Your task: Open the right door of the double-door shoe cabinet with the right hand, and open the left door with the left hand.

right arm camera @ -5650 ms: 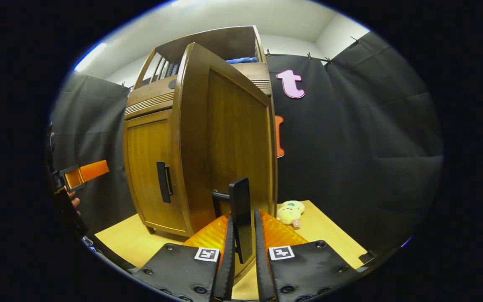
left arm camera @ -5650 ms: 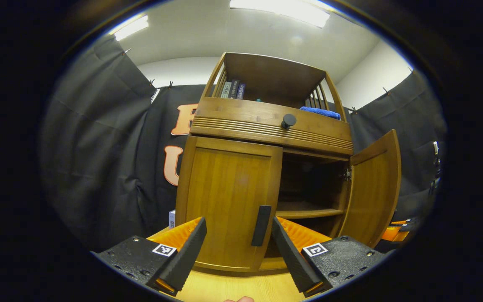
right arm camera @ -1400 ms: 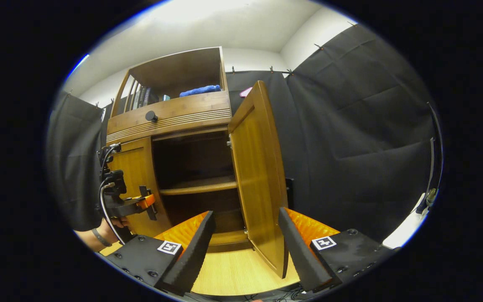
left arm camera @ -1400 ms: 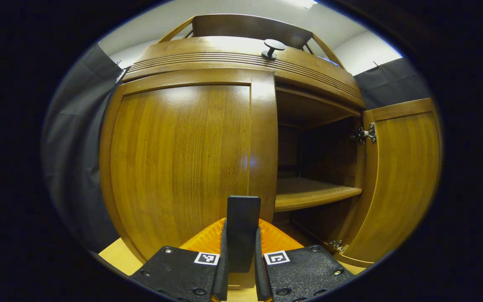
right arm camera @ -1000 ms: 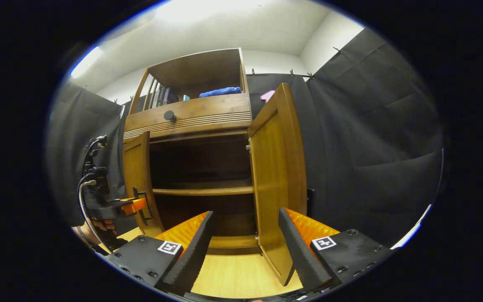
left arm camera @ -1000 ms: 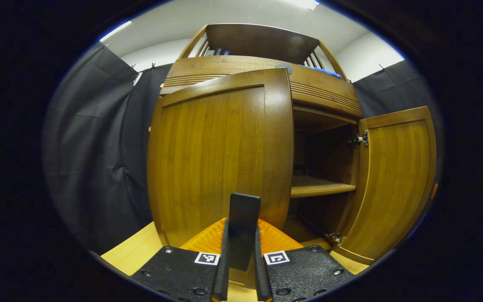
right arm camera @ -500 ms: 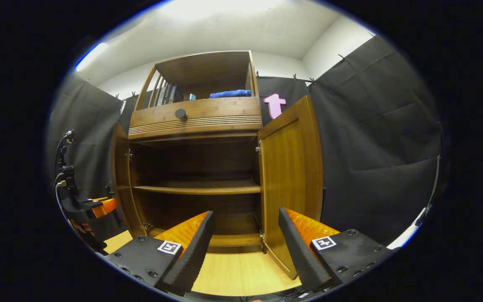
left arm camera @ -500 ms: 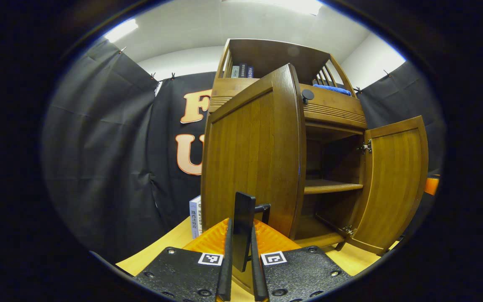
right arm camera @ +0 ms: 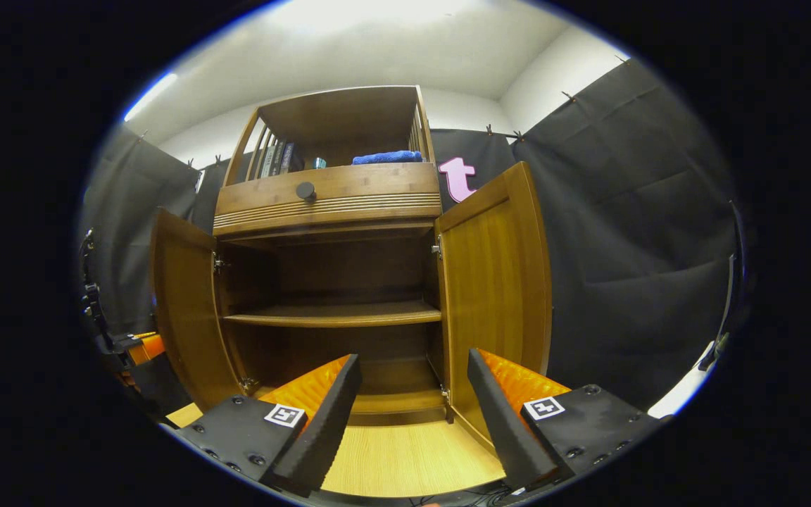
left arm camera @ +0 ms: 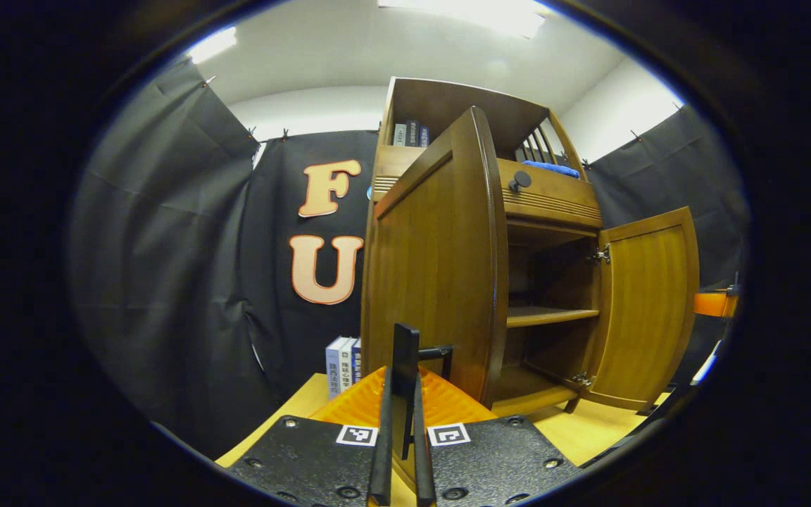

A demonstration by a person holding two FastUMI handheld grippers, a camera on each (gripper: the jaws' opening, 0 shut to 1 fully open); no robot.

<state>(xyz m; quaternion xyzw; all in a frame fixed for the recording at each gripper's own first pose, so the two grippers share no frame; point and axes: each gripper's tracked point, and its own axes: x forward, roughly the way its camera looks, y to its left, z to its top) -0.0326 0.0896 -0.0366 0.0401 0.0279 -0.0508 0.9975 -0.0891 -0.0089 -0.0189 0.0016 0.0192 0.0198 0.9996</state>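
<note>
The wooden shoe cabinet [right arm camera: 328,190] stands with both doors swung outward. In the left gripper view my left gripper [left arm camera: 400,415] is shut on the dark bar handle [left arm camera: 405,348] of the left door [left arm camera: 434,267], which I see nearly edge-on. The right door [left arm camera: 648,303] stands wide open beyond it. In the right gripper view my right gripper [right arm camera: 412,366] is open and holds nothing, facing the cabinet's inside between the left door [right arm camera: 184,310] and the right door [right arm camera: 493,282]. The left gripper [right arm camera: 134,346] shows at the far left, behind the left door.
Inside is a bare shelf [right arm camera: 335,315]. A drawer with a round knob [right arm camera: 305,190] sits above the doors. Books [right arm camera: 275,158] and a blue cloth [right arm camera: 388,158] lie on top. More books [left arm camera: 341,366] stand on the wooden floor [right arm camera: 405,458] left of the cabinet.
The left door has swung further outward with my left gripper still clamped on its handle. My right gripper stays open and has hardly moved.
</note>
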